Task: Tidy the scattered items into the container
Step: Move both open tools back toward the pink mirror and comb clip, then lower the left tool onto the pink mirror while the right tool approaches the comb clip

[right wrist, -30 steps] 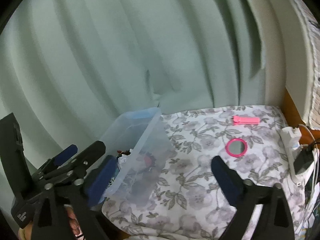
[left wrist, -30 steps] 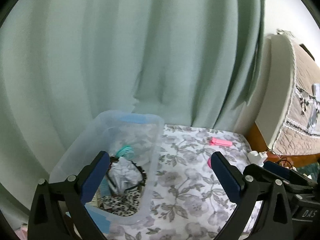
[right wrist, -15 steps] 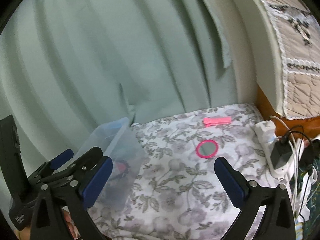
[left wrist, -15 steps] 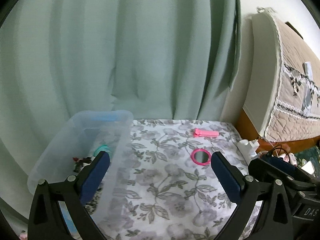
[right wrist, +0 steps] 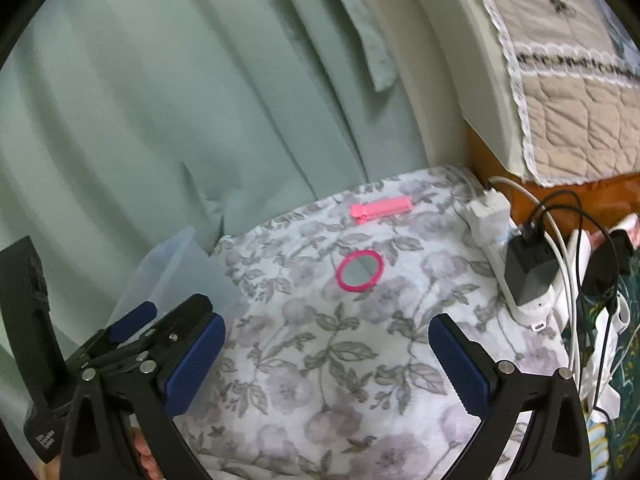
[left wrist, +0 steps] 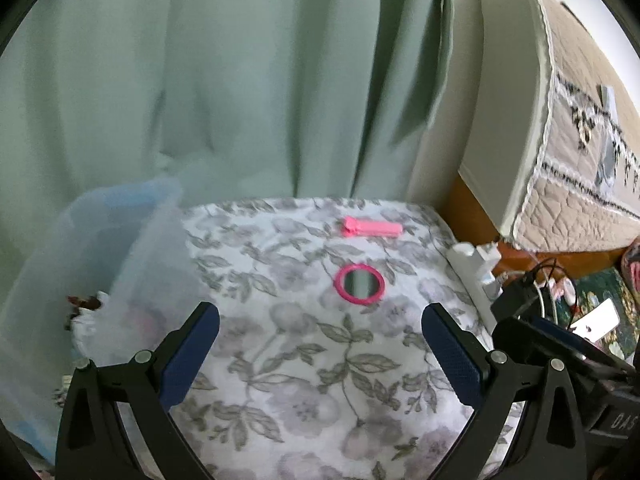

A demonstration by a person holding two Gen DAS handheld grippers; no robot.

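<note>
The mirror lies flat on the floral cloth, well right of the bin, with the pink clip just beyond it and some things already in the bin. Picking the mirror up looks like the next step, and since it lies so flat, a finger should probably slide under its rim, not press down on it. Both the left gripper and the right gripper hang above the cloth on the near side of the mirror, fingers spread wide, holding and touching nothing.

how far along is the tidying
Partly done: the clear container already holds a few items. Nothing is in hand; the left claw and right claw are both open and empty. Left to do: the pink mirror and pink clip on the floral cloth.
</note>
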